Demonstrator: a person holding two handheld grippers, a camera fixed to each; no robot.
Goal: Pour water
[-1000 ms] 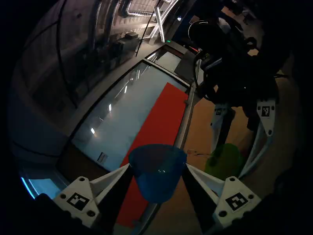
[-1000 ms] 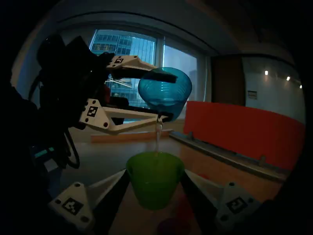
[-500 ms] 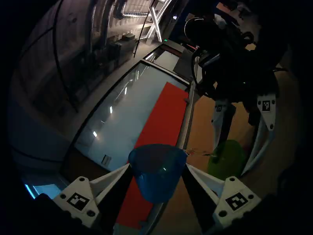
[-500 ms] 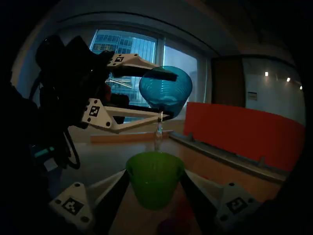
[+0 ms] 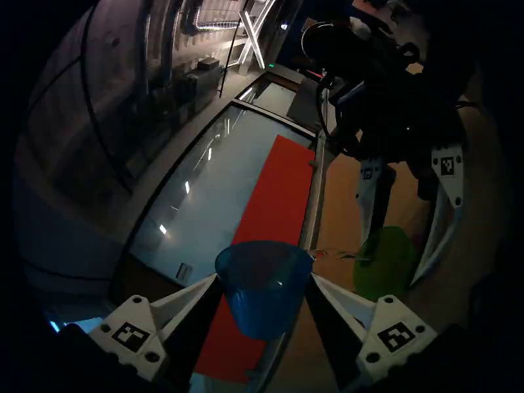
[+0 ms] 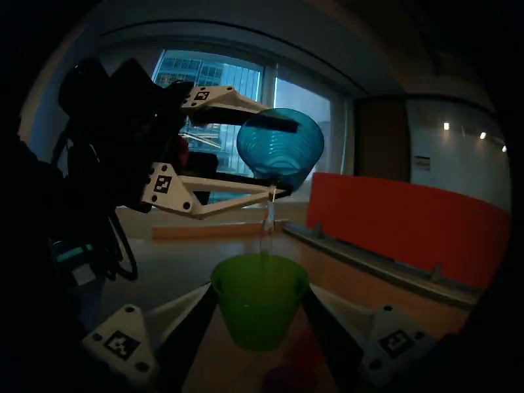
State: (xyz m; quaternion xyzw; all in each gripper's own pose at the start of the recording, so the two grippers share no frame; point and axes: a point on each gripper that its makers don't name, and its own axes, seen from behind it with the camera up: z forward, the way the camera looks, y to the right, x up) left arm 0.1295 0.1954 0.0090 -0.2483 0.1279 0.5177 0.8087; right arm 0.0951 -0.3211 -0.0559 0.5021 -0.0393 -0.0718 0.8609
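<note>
Right gripper view: right tongs (image 6: 260, 288) narrowed onto green cup (image 6: 260, 311), both fingers pressing its smooth tapered plastic sides; cup upright. At 12 o'clock, left tongs (image 6: 289, 158) clamp a translucent, ribbed blue cup (image 6: 280, 145), tipped; a thin water stream (image 6: 267, 219) drops into the green cup. Wooden surface (image 6: 177, 262) below; red panel (image 6: 406, 223) at 3 o'clock.

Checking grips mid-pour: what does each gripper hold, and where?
Left gripper: blue cup, by its sides. Right gripper: green cup, by its sides.
</note>
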